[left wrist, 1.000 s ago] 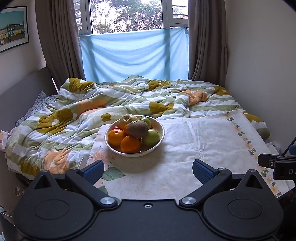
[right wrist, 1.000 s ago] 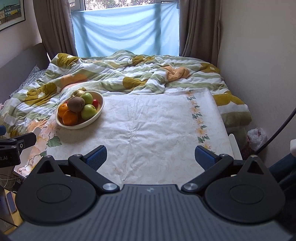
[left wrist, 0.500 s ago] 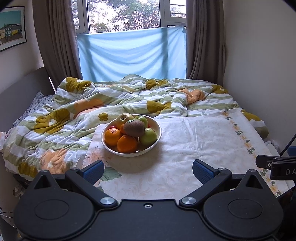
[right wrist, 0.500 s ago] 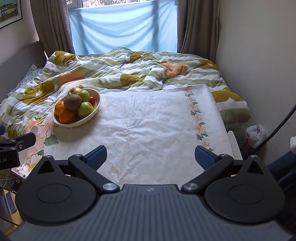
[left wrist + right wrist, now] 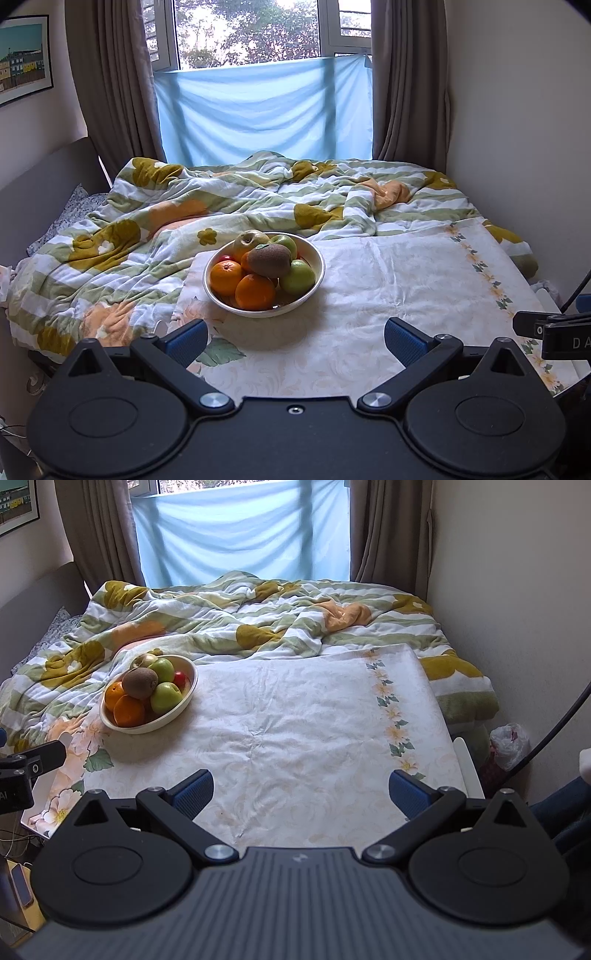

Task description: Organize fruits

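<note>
A white bowl [image 5: 317,260] of fruit stands on a floral cloth over a board on the bed. A brown kiwi [image 5: 269,259] lies on top, with two oranges [image 5: 255,291] in front, green apples [image 5: 298,277] at the right, a yellowish apple behind and a small red fruit partly hidden. The bowl shows in the right wrist view [image 5: 186,698] at the left. My left gripper [image 5: 295,341] is open and empty, just short of the bowl. My right gripper [image 5: 300,794] is open and empty over the cloth, to the bowl's right.
The floral cloth [image 5: 295,720] covers a flat board with its right edge near a wall. A rumpled green, white and orange quilt [image 5: 184,206] lies behind and to the left. A plastic bag [image 5: 511,740] sits on the floor at the right.
Both views have tilted slightly: the bowl sits a little lower and nearer the middle of the left view. Both grippers stay open and empty.
</note>
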A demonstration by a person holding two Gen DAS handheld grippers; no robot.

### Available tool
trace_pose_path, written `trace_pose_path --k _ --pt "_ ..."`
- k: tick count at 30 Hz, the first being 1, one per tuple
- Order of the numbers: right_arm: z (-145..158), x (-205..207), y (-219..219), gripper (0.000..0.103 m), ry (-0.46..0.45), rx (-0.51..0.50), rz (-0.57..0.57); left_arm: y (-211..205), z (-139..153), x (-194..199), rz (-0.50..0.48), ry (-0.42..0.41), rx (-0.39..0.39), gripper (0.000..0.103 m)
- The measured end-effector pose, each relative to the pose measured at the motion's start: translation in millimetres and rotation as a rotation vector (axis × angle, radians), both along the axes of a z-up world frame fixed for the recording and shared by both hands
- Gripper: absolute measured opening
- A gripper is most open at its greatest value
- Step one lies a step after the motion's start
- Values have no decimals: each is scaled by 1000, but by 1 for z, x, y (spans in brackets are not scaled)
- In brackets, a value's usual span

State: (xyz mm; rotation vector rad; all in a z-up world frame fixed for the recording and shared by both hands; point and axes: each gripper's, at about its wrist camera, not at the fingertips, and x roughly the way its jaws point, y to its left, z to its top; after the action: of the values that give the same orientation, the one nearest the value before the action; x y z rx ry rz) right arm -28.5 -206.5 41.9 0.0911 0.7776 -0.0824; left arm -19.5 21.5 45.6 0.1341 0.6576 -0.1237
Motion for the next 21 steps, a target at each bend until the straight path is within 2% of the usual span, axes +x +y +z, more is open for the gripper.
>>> trace_pose_path --k 17,21 --pt "-1 3 0 103 4 1 0 -3 0 4 9 -20 39 103" --pt "-1 2 -1 103 5 1 -2 -1 -1 5 16 -14 27 103"
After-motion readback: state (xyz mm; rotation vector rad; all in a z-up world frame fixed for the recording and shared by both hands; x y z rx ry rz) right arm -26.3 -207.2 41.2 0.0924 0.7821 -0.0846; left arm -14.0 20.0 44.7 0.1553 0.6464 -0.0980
